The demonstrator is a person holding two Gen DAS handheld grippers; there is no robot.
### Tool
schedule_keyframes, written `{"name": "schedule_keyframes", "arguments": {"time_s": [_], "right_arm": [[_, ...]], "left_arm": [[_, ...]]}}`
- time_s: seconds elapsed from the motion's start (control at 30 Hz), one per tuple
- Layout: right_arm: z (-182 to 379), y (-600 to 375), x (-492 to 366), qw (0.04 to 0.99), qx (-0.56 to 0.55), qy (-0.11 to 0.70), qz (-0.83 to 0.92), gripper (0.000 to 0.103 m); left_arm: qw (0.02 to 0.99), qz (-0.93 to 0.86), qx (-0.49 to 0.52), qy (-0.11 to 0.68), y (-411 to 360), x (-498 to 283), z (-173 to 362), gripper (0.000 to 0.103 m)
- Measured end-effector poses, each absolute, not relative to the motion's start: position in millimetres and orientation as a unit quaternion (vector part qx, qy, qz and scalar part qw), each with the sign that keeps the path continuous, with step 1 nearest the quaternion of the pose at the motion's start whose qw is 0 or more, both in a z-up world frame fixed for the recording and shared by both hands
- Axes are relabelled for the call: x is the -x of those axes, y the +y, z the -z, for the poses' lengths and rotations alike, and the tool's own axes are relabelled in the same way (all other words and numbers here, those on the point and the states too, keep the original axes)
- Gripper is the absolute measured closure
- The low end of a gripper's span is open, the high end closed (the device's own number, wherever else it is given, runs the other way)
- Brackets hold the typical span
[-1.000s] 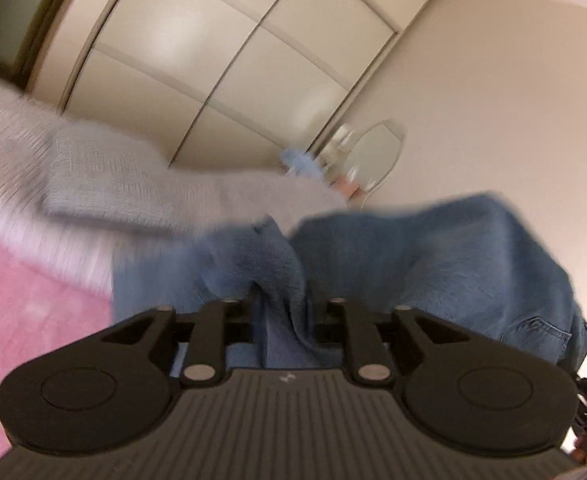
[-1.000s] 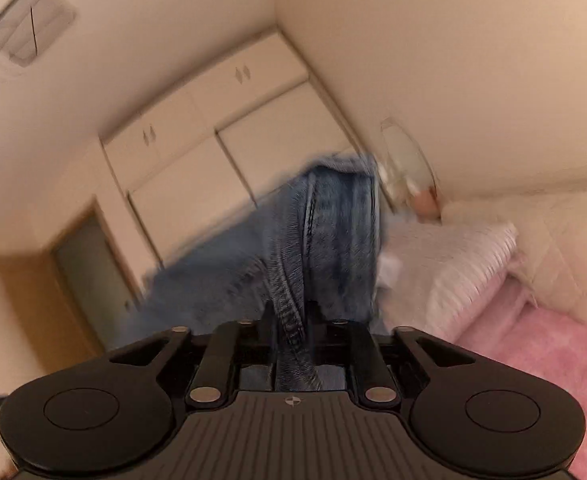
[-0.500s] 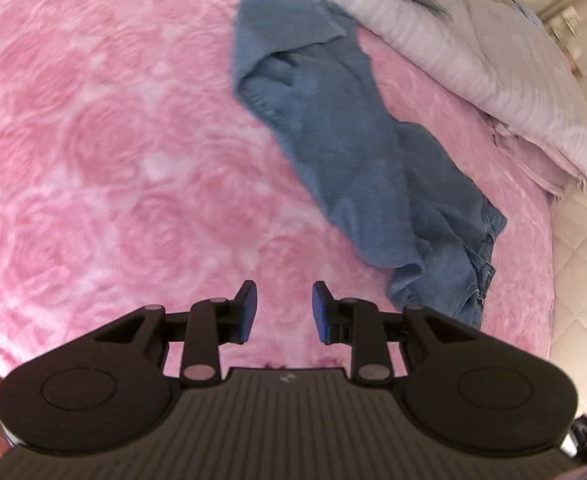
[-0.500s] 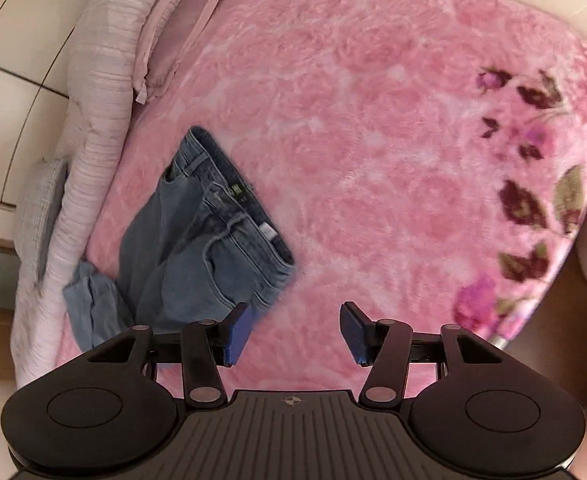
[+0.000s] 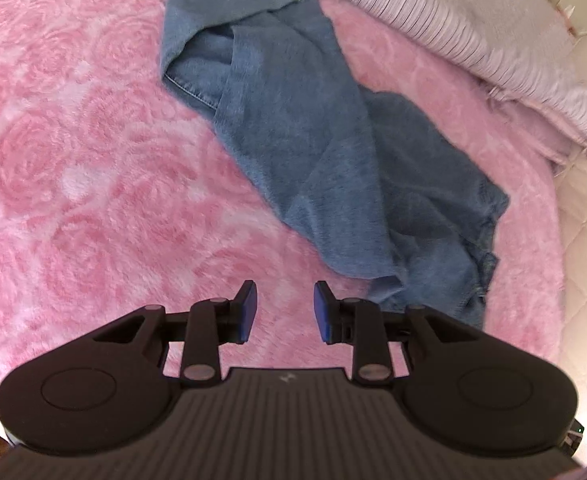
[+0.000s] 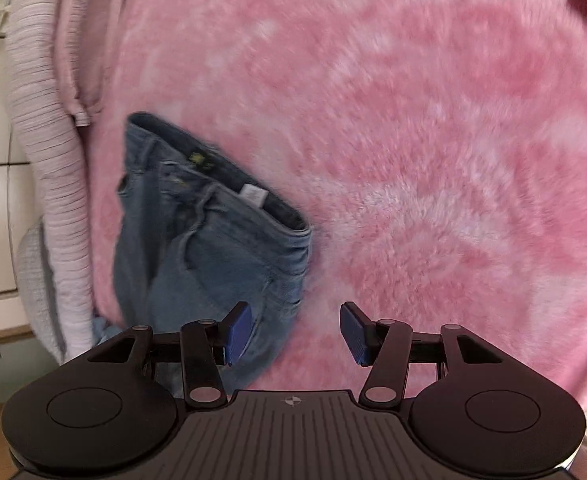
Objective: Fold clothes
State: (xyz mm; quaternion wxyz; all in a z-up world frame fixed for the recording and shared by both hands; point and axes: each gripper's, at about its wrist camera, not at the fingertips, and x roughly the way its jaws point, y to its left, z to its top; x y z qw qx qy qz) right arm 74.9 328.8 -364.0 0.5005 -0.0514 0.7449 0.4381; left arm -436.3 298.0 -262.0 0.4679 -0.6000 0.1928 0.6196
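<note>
Left wrist view. Left tongs (image 5: 284,307) gape moderately wide, nothing between the blue pads (image 5: 248,311); they hover over the pink blanket (image 5: 93,200) on the bed. Jeans (image 5: 325,152) lie rumpled on the blanket, running from 11 o'clock down to 4 o'clock; the nearest bunched end sits just beside the right pad at about 2 o'clock, not touching. One leg looks twisted over on itself near 11 o'clock. Striped bedding (image 5: 473,32) lies along 1 o'clock, with the far end of the jeans close under it.

Right wrist view (some motion blur). Right tongs (image 6: 295,334) spread wider than the left, holding nothing. Waistband (image 6: 229,192) of the jeans lies open at 10 o'clock, with a white label showing inside; the seat of the jeans reaches down behind the left pad. Whether pad and cloth touch cannot be told. Bare blanket from 12 to 3 o'clock.

Judgement: jeans are laid out but not flat, and folding is not yet begun. To do this step well, take a waistband corner with the right tongs and a leg hem with the left, pinching through both layers. Draw apart to straighten, untwist the leg, then lay it on the open blanket, away from the bedding.
</note>
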Motion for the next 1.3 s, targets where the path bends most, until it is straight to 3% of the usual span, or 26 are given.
{"name": "schedule_keyframes", "arguments": {"time_s": [0.27,0.3,0.33,0.47,0.67,0.77,0.93,1.0,1.1,1.3], "right_arm": [[418.6,346.1,-62.4,0.529,-0.036,0.718,-0.451,0.052],[418.6,350.0,-60.2,0.533,-0.037,0.711,-0.458,0.073],[417.2,355.8,-58.0,0.538,-0.018,0.704,-0.464,0.088],[390.2,366.1,-71.5,0.586,0.01,0.664,-0.464,0.092],[336.6,392.5,-149.9,0.646,-0.005,0.602,-0.469,0.092],[336.1,405.0,-163.7,0.647,0.048,0.597,-0.472,0.09],[325.8,405.8,-158.3,0.667,0.16,0.578,-0.442,0.069],[309.4,401.8,-126.8,0.644,0.165,0.552,-0.503,0.062],[314.8,410.8,-58.2,0.532,0.228,0.567,-0.586,0.062],[332.8,430.1,109.7,0.382,0.3,0.496,-0.72,0.062]], "left_arm": [[0.474,-0.612,0.603,0.193,326.5,442.6,290.5,0.078],[0.474,-0.614,0.601,0.193,329.2,443.3,292.1,0.078],[0.473,-0.616,0.599,0.193,331.2,444.0,293.6,0.078],[0.464,-0.619,0.602,0.197,334.9,448.5,295.9,0.078],[0.464,-0.617,0.6,0.212,329.9,447.5,293.5,0.078],[0.456,-0.618,0.604,0.211,329.6,445.3,295.9,0.078],[0.458,-0.622,0.598,0.212,332.9,446.6,290.7,0.078],[0.46,-0.626,0.591,0.219,337.5,451.1,289.9,0.078],[0.46,-0.634,0.581,0.221,347.7,461.3,291.3,0.078],[0.488,-0.638,0.55,0.229,385.4,481.1,304.2,0.078]]}}
